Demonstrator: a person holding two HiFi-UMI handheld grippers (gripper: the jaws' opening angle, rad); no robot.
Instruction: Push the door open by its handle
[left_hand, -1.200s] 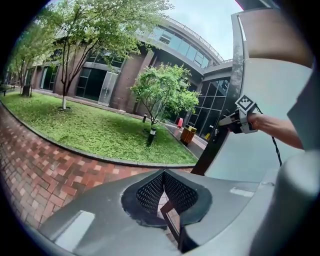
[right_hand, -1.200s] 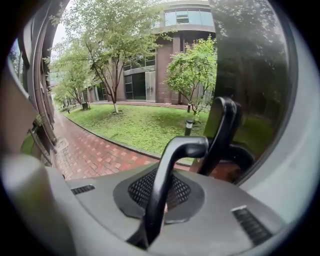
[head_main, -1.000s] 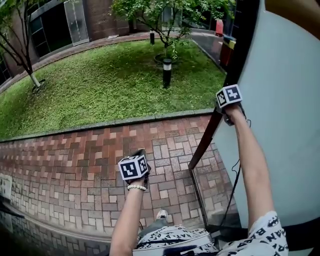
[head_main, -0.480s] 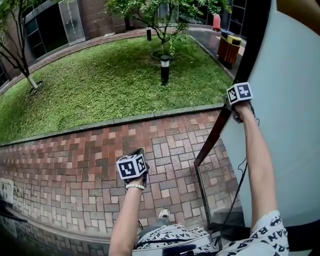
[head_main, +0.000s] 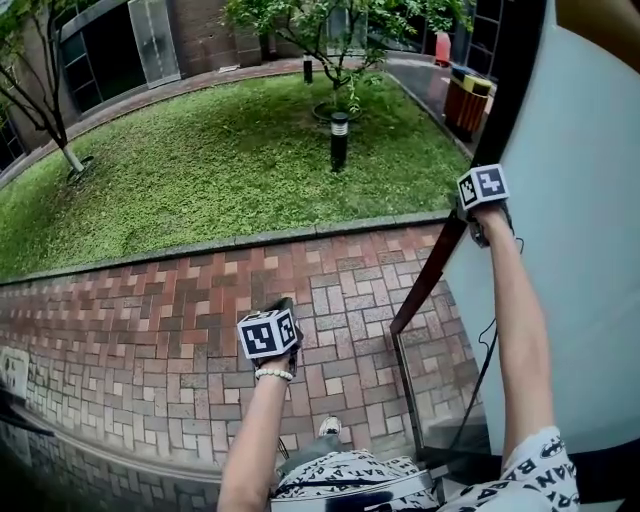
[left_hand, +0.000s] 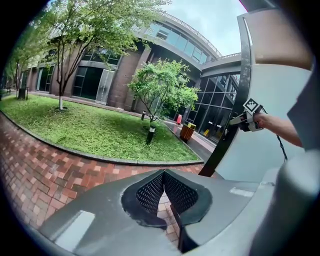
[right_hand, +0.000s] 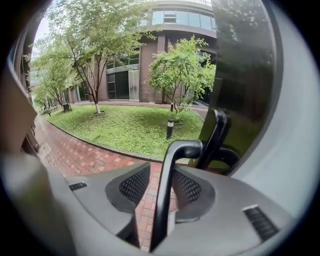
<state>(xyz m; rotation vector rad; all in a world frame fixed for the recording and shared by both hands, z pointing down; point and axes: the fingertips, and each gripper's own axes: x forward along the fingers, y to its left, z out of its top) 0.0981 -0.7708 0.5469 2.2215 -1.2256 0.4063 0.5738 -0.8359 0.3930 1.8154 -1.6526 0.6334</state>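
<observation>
The glass door (head_main: 565, 260) with its dark edge frame (head_main: 428, 272) stands swung out over the brick path. In the right gripper view its black bent handle (right_hand: 165, 200) rises between the pads of my right gripper (right_hand: 161, 187). The jaws are opening, with a gap showing on each side of the bar. The head view shows that right gripper (head_main: 472, 222) held at arm's length against the door's edge. My left gripper (head_main: 284, 305) hangs low over the bricks, away from the door. Its jaws (left_hand: 163, 175) meet at the tips with nothing between them.
Red brick paving (head_main: 150, 330) runs beneath me, bordered by a curb and a lawn (head_main: 220, 160). A short black lamp post (head_main: 339, 140) and a small tree (head_main: 340, 25) stand on the grass. An orange bin (head_main: 464, 100) sits beyond the door. Buildings ring the courtyard.
My right gripper and the door's edge have shifted a little to the right. The left gripper has hardly moved.
</observation>
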